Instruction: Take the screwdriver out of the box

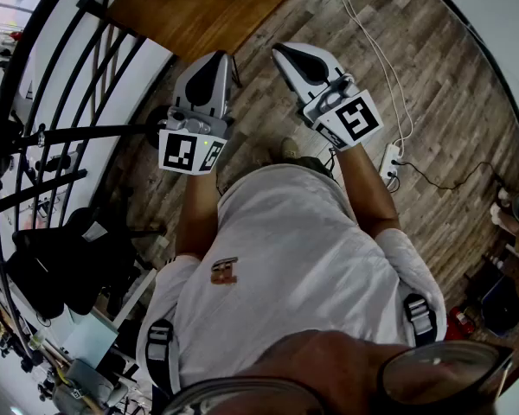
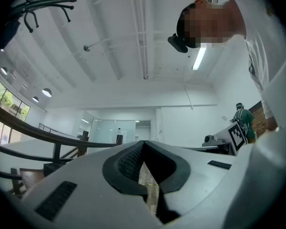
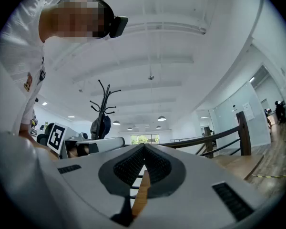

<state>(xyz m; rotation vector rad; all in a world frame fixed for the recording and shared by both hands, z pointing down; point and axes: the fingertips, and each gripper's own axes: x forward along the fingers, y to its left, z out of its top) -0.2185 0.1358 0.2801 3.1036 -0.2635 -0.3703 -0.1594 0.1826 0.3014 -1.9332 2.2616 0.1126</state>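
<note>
Starting closest in, each gripper's own view fills its lower half with pale grey jaws. The left gripper (image 2: 143,143) has its two black ribbed pads (image 2: 128,163) meeting at the tips, with only a narrow wedge of gap behind them and nothing in it. The right gripper (image 3: 144,147) stands the same way, closed to the tips and empty. Only these two views show that. The head view instead looks down on both grippers, side by side in front of a white shirt (image 1: 285,258), each carrying one marker cube (image 1: 190,152) at its rear, two in all. Each gripper view also catches the other gripper off to its inner side and the ceiling (image 2: 133,42) above, which the head view does not. Just beyond the left gripper's tips the head view shows one wooden table (image 1: 199,15), and a dark railing (image 1: 69,132) curves away on that gripper's outer side. On the right gripper's outer side lie one white power strip (image 1: 389,161) and white cables (image 1: 376,67) on the plank floor (image 1: 441,76). Farther off, the right gripper view alone shows one coat stand (image 3: 105,104) past its inner side, and the left gripper view alone shows one person in green (image 2: 243,116). No view shows the screwdriver or the box, so its place and the way its long axis runs cannot be told.
</note>
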